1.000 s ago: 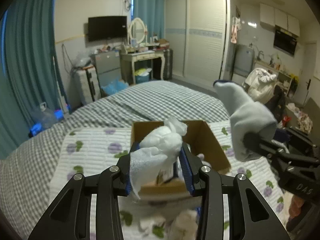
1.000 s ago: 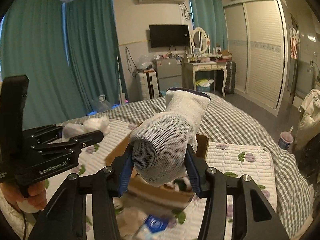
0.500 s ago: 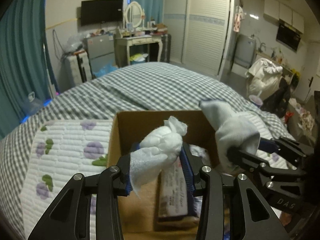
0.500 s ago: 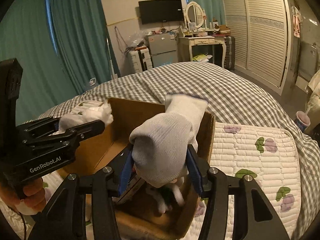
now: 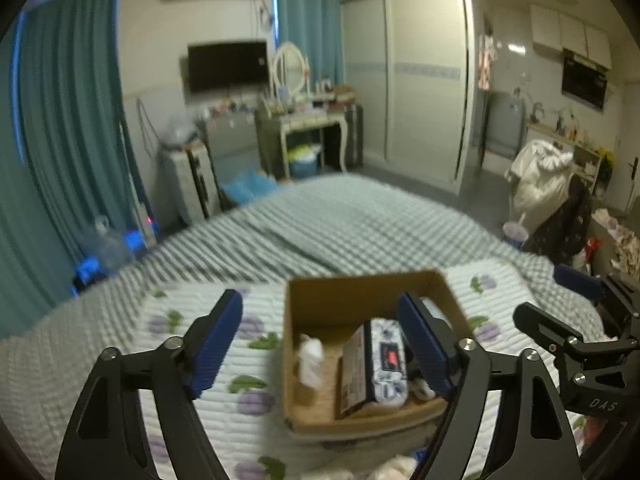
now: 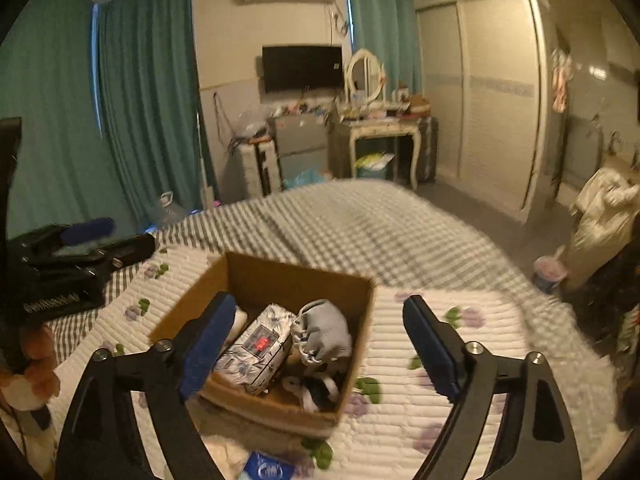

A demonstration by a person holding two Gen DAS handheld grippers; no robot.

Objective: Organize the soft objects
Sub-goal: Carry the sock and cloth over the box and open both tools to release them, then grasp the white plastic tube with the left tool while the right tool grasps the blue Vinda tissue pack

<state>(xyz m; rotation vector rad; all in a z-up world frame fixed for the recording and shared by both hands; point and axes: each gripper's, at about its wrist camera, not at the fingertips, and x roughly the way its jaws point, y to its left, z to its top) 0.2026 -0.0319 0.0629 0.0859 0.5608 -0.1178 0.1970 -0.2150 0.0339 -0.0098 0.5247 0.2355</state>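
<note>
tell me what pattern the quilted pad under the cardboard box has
White quilted pad printed with purple flowers and green leaves; it lies under the brown cardboard box. Clearest in the right wrist view.

Box (image 6: 280, 280) on quilt (image 6: 440, 360) on bed (image 6: 360, 224); inside box, pack (image 6: 256, 348) left of sock (image 6: 324, 330).

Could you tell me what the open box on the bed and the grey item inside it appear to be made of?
The box looks like plain brown cardboard: matte walls, thin raw edges. The grey item seems a soft ribbed knit, probably a bunched sock, since it slumps and folds.
</note>
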